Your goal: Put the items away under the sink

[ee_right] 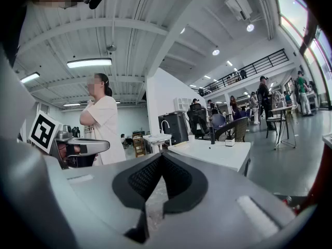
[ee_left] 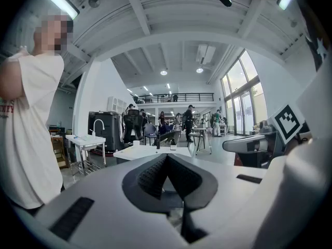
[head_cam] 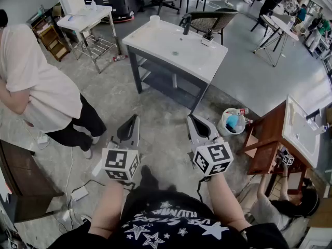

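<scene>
The sink stand point(head_cam: 176, 48) has a white top, a black faucet point(head_cam: 186, 24) and an open grey shelf underneath, and it stands across the floor ahead of me. A white cup point(head_cam: 154, 19) and a small box point(head_cam: 207, 40) rest on its top. My left gripper point(head_cam: 136, 118) and right gripper point(head_cam: 190, 118) are held side by side near my waist, both pointing at the stand. Each is shut with nothing between its pads. The left gripper view has its closed tips point(ee_left: 166, 156) below the distant sink top point(ee_left: 148, 151). The right gripper view shows the same point(ee_right: 162, 155) beside the sink top point(ee_right: 215, 153).
A white bucket point(head_cam: 232, 123) holding a blue item and a bottle sits on the floor right of the stand. A person in a white shirt point(head_cam: 36, 87) stands at the left. A wooden vanity point(head_cam: 270, 136) with a crouching person point(head_cam: 282, 198) is at the right. Another sink stand point(head_cam: 85, 18) is far left.
</scene>
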The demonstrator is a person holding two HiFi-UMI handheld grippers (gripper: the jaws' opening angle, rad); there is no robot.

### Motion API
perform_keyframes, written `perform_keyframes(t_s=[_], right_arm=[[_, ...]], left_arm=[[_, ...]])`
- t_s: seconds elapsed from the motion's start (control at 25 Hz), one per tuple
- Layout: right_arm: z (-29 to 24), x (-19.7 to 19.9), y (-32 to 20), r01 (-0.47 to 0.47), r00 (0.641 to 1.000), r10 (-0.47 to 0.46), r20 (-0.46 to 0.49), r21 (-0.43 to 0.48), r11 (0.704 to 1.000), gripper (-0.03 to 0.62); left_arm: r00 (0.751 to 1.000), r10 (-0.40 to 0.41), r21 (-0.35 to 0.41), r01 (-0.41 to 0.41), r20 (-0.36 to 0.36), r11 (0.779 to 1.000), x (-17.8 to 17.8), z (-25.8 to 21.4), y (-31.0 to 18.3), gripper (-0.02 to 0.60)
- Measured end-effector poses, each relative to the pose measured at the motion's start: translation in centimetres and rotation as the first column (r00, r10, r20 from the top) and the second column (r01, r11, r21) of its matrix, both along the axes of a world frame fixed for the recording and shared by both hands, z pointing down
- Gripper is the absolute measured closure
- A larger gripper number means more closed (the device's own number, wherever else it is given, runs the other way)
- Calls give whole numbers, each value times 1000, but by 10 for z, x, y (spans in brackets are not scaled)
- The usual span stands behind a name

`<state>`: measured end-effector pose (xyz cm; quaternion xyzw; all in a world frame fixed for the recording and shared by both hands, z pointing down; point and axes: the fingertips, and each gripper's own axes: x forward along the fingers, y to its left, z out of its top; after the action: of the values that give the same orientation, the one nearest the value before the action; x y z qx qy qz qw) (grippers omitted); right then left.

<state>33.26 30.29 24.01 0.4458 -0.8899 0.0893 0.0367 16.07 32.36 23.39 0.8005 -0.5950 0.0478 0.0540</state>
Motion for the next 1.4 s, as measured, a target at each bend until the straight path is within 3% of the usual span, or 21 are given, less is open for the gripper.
perform_keyframes(t_s=[0.48, 1.4], right_arm=[[5, -3, -8, -3, 1000, 3, -2, -13, 1000, 592], [-1, -113, -108, -69, 997, 69, -29, 13, 998, 591]], left_arm=[[1000, 5, -28, -5, -13, 1000, -5, 15, -4, 572], [990, 133, -19, -134, -53, 991, -115, 21, -92, 572]])
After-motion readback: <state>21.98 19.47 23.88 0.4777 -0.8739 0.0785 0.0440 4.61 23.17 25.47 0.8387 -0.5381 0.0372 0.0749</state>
